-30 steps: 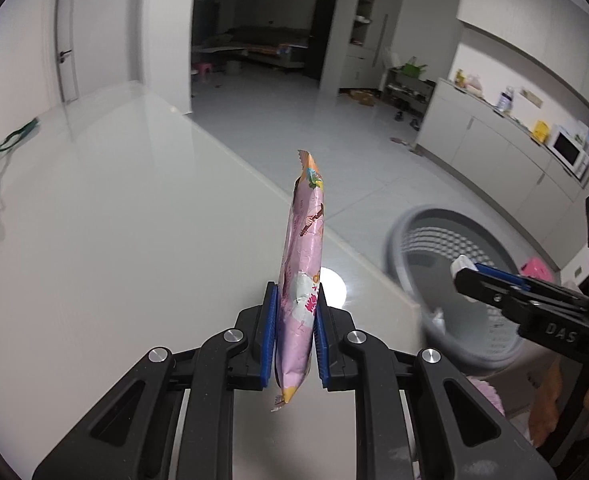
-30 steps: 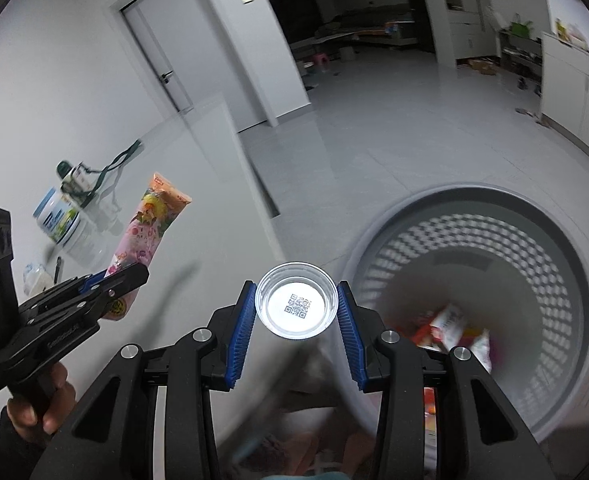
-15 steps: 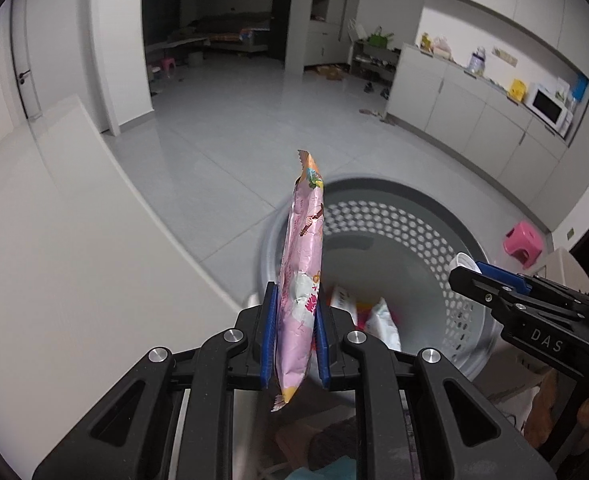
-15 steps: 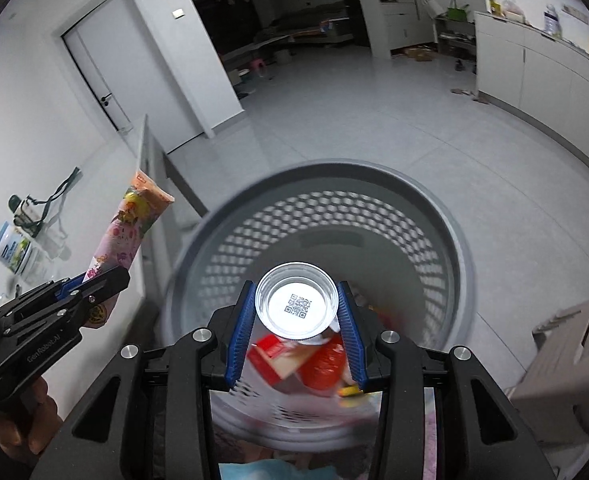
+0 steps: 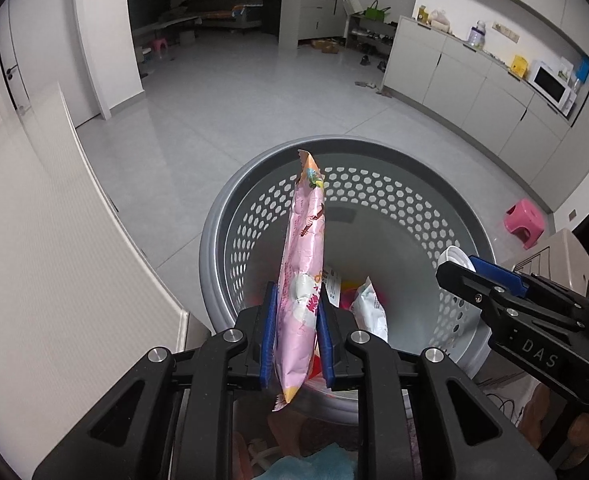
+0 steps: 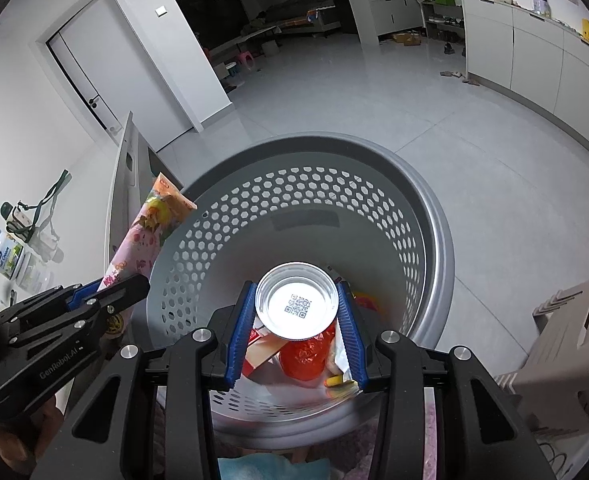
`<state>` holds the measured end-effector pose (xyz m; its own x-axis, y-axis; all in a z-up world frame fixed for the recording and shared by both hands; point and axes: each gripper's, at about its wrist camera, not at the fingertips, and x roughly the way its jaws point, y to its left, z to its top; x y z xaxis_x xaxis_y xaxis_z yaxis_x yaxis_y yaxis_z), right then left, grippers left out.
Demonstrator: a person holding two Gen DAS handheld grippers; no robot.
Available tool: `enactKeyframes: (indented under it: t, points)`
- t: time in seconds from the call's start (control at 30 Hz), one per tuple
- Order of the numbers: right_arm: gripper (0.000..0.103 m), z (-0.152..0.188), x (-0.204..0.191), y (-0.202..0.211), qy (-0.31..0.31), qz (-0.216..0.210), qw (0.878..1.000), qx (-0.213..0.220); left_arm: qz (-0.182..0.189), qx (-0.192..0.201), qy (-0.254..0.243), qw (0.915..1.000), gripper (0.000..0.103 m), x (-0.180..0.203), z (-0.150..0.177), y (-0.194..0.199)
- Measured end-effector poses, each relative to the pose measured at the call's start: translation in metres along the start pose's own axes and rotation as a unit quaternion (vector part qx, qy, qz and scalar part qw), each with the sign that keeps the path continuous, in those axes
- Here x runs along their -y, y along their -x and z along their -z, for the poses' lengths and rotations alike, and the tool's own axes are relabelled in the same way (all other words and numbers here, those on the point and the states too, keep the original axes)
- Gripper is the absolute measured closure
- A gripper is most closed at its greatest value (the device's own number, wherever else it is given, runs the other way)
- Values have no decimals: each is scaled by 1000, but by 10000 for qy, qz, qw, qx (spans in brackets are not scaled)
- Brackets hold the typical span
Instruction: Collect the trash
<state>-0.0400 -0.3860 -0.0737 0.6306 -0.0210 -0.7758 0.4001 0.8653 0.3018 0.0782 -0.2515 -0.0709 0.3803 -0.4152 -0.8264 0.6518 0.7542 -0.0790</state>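
My left gripper (image 5: 294,336) is shut on a pink snack wrapper (image 5: 304,264), held upright over the near rim of a grey perforated basket (image 5: 374,156). My right gripper (image 6: 296,332) is shut on a clear plastic cup (image 6: 297,300) with a QR code on its base, held over the basket (image 6: 434,220). Several wrappers lie at the basket's bottom: a white one (image 5: 370,308) and a red one (image 6: 304,356). The right gripper (image 5: 470,276) shows at the right of the left wrist view; the left gripper (image 6: 106,292) with the pink wrapper (image 6: 142,240) shows at the left of the right wrist view.
A white table (image 5: 34,240) lies left of the basket, with a bottle and tub (image 6: 10,256) on it. A pink stool (image 5: 524,220) and a beige stool (image 6: 570,340) stand right of the basket. Cabinets (image 5: 474,80) line the far right wall. Grey tiled floor lies beyond.
Both grippers have swung from the table to over the basket, still holding the wrapper and the cup. The basket now sits centred below both.
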Motion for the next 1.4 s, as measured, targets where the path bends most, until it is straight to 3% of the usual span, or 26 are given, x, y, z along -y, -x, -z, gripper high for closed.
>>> enactKeyframes:
  t: [0.1, 0.17, 0.2, 0.43, 0.73, 0.93, 1.13, 1.4]
  points:
    - [60, 0, 2, 1, 5, 6, 10000, 30, -115, 37, -19, 9999, 62, 4, 1, 2]
    - [46, 1, 2, 3, -7, -3, 10000, 79, -178, 122, 1, 9998, 33, 2, 5, 9]
    - [46, 1, 2, 5, -12, -11, 9999, 108, -205, 230, 26, 9995, 31, 2, 6, 13]
    - [46, 1, 1, 9, -50, -11, 9999, 159, -225, 329, 9, 9992, 31, 3, 8, 22]
    - [46, 3, -3, 6, 37, -11, 10000, 74, -368, 420, 153, 9983, 20, -5, 8, 28]
    - [40, 3, -7, 8, 61, 34, 9999, 136, -396, 458, 185, 9980, 13, -6, 7, 33]
    - [39, 3, -6, 11, 55, 55, 9998, 163, -424, 519, 209, 9975, 12, -7, 7, 38]
    - [39, 4, -6, 12, 122, 40, 9998, 131, -741, 757, 248, 9941, 9, -7, 6, 51]
